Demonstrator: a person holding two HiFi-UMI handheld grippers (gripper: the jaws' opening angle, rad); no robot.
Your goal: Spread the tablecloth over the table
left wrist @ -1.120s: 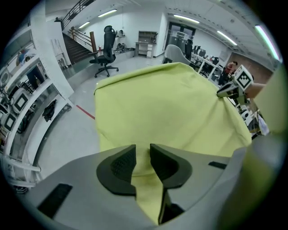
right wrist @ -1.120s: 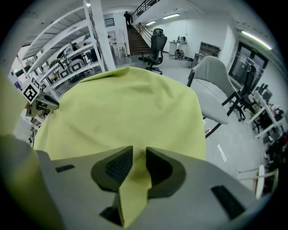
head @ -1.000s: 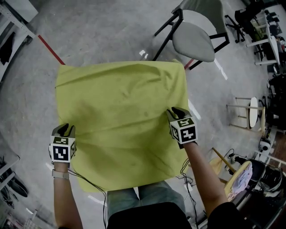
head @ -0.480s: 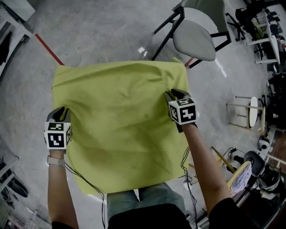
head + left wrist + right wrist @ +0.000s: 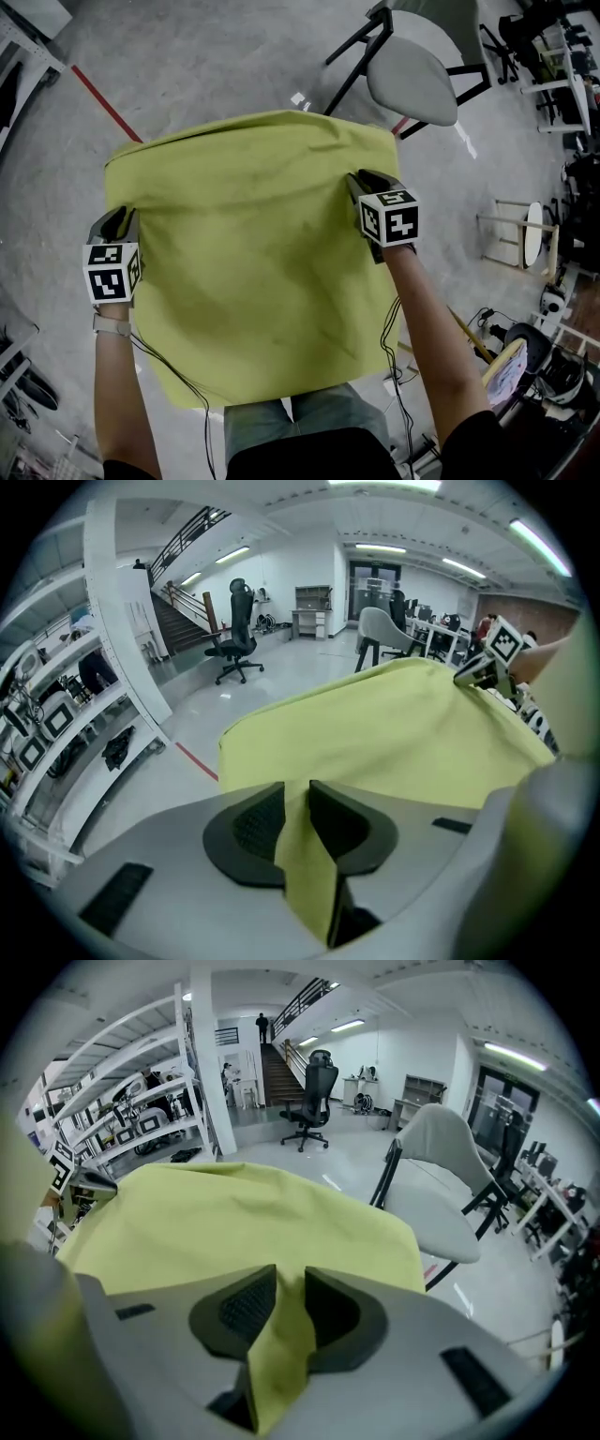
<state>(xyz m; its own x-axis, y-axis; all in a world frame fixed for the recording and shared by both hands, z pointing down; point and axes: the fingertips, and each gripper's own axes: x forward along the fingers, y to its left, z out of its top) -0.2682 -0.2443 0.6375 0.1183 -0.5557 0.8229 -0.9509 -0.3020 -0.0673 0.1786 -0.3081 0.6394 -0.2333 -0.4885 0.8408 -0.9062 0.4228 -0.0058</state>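
What could go wrong: the yellow tablecloth (image 5: 253, 253) could slip out, b/c each gripper only bites a thin fold at its edge. If one hand pulls harder than the other, the tablecloth will sit crooked & hang lower on one side. The far edge at 12 o'clock looks puffed up, so it might flop back on itself. The corner at 1 o'clock is near the grey chair (image 5: 412, 80) & could catch on it. Black wires (image 5: 388, 337) hang by the near edge & could snag too.

Where it is: the tablecloth fills the middle of the head view, mostly flat w/ soft wrinkles. The table can't be seen; it's prob. under the tablecloth. The 6 o'clock edge hangs by the person's legs.

The left gripper (image 5: 114, 221) is at the tablecloth's 9 o'clock edge. Its jaws have just been closing & are narrow, squeezing a fold of tablecloth between them. The right gripper (image 5: 361, 184) is at the 3 o'clock edge, jaws narrow too, pinching a fold.

Pose: both arms reach out toward 12 o'clock, well apart, one on each side. Both grippers tip down & fwd, w/ the marker cubes facing up.
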